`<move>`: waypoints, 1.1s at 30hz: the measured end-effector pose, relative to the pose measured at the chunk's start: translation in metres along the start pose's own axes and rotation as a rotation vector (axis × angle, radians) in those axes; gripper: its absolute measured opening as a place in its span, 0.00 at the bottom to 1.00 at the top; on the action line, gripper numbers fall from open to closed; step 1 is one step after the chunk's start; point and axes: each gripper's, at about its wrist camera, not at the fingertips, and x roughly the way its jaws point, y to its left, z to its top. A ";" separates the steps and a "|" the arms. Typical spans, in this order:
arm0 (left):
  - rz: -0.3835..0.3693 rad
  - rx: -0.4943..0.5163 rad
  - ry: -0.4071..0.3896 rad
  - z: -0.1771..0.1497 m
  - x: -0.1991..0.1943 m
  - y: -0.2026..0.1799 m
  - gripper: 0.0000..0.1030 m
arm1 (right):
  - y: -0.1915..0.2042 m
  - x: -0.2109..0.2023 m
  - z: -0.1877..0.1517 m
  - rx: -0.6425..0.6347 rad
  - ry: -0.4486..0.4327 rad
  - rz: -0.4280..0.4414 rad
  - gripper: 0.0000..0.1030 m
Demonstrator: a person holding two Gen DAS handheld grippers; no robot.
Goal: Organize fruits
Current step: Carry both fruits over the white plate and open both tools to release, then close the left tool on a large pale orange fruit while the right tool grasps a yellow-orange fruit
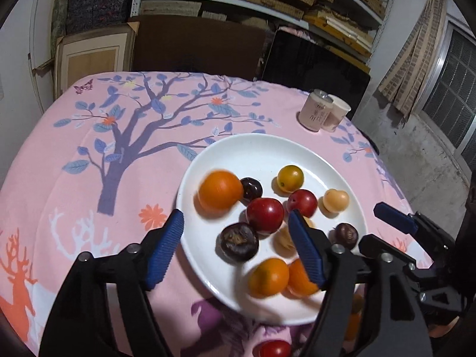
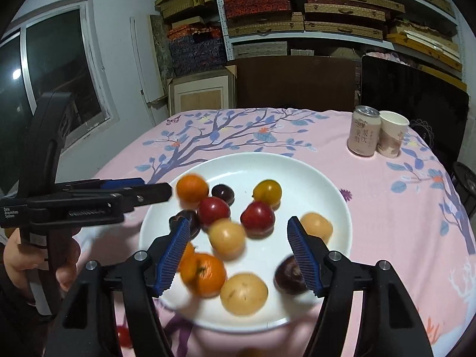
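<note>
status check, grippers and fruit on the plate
Left gripper open, empty. Right gripper open, empty, over plate. Fruit loose on plate. Nothing in the way.

fruits (image 2: pixel 227 239) on plate (image 2: pixel 315 175), can (image 2: pixel 363 131) left of cup (image 2: pixel 392 134), both behind plate

My left camera looks forward and down between its fingers from the near edge of the surface (image 1: pixel 59 160), close above the plate (image 1: pixel 267 148). My right camera faces the same way, beside it. Both share the plate, the can (image 2: pixel 364 131) and cup (image 2: pixel 392 134) at the far right corner, and the shelves (image 2: pixel 327 15) behind.
</note>
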 end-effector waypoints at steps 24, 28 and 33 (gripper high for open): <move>0.030 0.261 0.088 -0.205 -0.109 -0.060 0.84 | 0.045 -0.115 -0.167 -0.089 0.118 0.065 0.44; 0.028 0.249 0.095 -0.206 -0.104 -0.062 0.84 | 0.052 -0.100 -0.169 -0.102 0.194 0.083 0.46; 0.033 0.247 0.078 -0.199 -0.093 -0.069 0.84 | 0.030 -0.092 -0.171 0.020 0.199 0.153 0.39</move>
